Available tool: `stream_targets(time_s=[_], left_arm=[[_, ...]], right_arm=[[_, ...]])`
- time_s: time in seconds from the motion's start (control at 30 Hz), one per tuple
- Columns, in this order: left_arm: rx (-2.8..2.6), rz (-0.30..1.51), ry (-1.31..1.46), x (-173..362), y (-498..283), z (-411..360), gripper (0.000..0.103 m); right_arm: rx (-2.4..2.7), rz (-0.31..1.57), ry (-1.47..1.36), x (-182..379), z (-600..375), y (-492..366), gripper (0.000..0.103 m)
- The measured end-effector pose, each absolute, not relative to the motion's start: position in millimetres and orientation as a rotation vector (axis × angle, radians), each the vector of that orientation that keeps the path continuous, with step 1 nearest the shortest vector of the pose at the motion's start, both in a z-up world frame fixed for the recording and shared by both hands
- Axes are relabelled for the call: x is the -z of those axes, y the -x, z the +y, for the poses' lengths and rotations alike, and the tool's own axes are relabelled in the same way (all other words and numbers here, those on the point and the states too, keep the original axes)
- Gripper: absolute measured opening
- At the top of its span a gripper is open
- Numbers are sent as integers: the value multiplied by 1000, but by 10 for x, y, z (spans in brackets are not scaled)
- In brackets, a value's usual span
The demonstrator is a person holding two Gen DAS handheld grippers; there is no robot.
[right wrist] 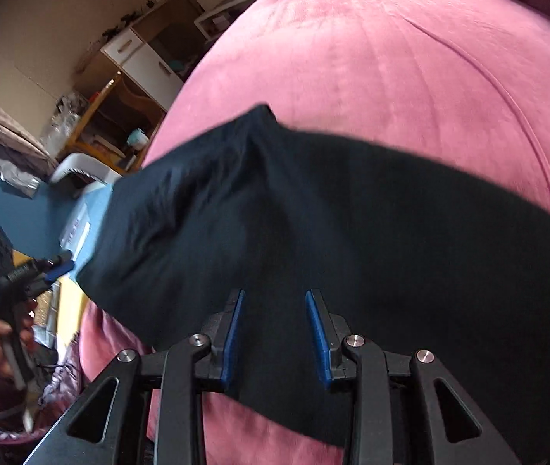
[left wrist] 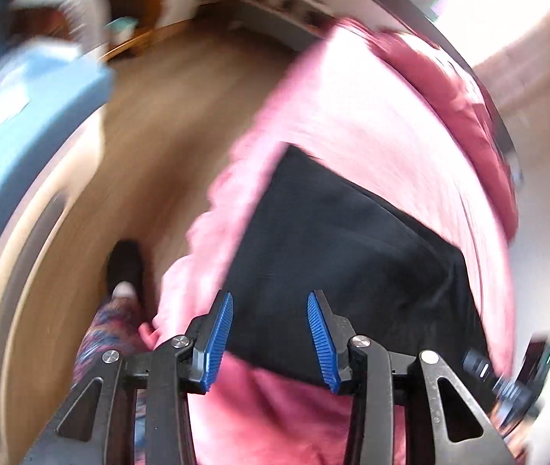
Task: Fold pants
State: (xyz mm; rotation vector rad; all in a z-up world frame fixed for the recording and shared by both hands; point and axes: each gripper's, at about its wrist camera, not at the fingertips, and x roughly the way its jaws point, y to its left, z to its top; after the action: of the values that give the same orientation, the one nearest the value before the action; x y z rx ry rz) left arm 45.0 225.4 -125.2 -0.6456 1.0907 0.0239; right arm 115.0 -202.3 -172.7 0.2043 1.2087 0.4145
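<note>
Right wrist view: right gripper (right wrist: 274,333) hangs released over black cloth pants (right wrist: 313,213) on pink velvet bedspread (right wrist: 391,58). Left gripper (left wrist: 270,339), at nine o'clock, is released too, probably between folds.

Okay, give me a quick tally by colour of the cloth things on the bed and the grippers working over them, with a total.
Black: 1, the folded pants
Pink: 1, the bed cover beneath them
Black with blue pads: 2, the left gripper and the right gripper, both open with nothing held
Total: 4
</note>
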Motion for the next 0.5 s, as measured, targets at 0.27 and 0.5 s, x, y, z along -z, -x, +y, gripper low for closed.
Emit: stream_targets(time_s=[0.27,0.5], left_arm=[[-51,1154,861,1753,-250,2461,40],[-25,1182,799,1785,-383,2202,24]], right_arm=[[-354,1235,-163,1925,-1904,-982,34],[-344,1236,-129,1967,-1866,-938,39]])
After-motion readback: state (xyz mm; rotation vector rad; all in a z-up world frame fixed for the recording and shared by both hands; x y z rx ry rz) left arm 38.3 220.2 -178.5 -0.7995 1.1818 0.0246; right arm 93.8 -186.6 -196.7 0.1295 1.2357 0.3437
